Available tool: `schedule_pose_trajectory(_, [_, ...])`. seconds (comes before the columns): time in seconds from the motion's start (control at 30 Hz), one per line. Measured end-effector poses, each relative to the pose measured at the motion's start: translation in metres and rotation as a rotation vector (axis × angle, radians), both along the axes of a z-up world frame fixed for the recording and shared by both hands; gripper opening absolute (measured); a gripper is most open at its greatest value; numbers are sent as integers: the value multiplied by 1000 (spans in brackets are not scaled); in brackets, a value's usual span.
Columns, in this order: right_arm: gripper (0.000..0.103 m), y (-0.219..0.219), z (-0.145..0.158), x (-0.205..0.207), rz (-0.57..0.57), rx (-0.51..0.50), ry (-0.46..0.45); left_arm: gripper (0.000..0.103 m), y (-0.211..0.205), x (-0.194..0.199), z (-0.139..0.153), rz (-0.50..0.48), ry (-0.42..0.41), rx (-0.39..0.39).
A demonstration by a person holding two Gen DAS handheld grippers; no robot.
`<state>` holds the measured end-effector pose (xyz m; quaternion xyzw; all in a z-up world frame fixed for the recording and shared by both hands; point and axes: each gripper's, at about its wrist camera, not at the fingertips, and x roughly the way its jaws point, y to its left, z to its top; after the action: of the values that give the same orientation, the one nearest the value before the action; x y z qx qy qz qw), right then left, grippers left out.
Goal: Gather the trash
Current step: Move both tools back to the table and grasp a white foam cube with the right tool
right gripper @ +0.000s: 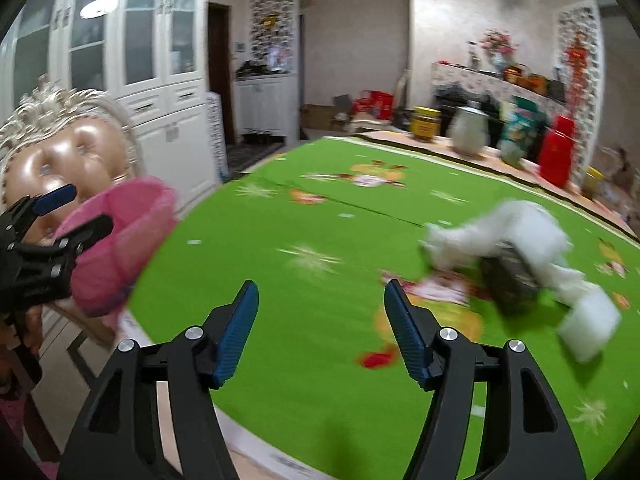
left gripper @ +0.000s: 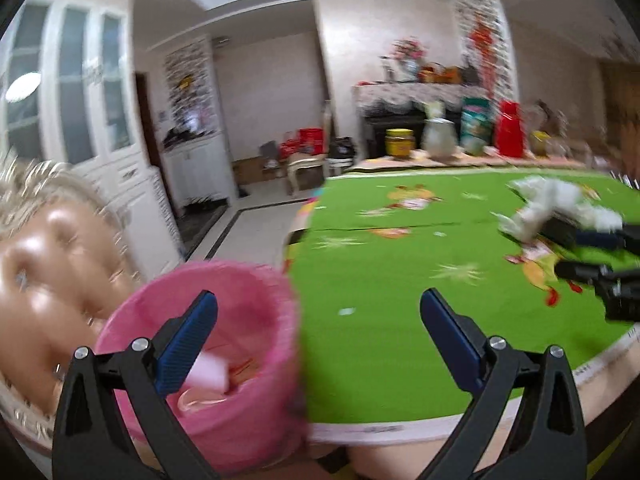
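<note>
A pink trash bin stands at the left edge of the green-covered table, with scraps inside; it also shows in the right wrist view. My left gripper is open and empty, its left finger over the bin's mouth. Crumpled white tissue lies draped over a dark object on the table's right side, with a white piece beside it. My right gripper is open and empty, above the cloth to the left of the tissue. The tissue also shows in the left wrist view.
A cushioned chair with a carved back stands behind the bin. A yellow jar, a grey jug, a green packet and a red container line the table's far edge. White cabinets fill the left wall.
</note>
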<state>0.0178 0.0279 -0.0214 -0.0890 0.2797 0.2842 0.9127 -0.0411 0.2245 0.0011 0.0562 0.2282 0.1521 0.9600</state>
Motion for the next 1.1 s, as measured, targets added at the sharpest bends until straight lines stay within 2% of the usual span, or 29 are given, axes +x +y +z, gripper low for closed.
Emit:
schedule_pose_trajectory(0.07, [63, -28, 0, 8, -61, 1, 8, 98, -26, 10, -2, -50, 6, 20])
schedule_pose_trajectory(0.13, [72, -51, 0, 14, -118, -8, 4, 98, -53, 22, -5, -122, 28, 24])
schedule_pose_trajectory(0.17, [73, -61, -1, 17, -140, -11, 0, 98, -64, 27, -7, -146, 45, 29])
schedule_pose_trajectory(0.37, [74, -139, -6, 33, -289, -4, 9, 98, -131, 50, -14, -298, 96, 34])
schedule_pose_trajectory(0.6, [74, -214, -25, 67, -462, 41, 94, 98, -203, 82, -13, -403, 69, 45])
schedule_pose_trajectory(0.73, [74, -228, -29, 83, -488, 33, 121, 98, -221, 108, -15, -428, 106, -12])
schedule_pose_trajectory(0.87, [84, -228, -32, 101, -462, -4, 130, 98, -226, 127, -19, -412, 134, -55])
schedule_pose_trajectory(1.1, [87, -222, -47, 137, -444, -71, 184, 98, -230, 139, -25, -387, 157, -61])
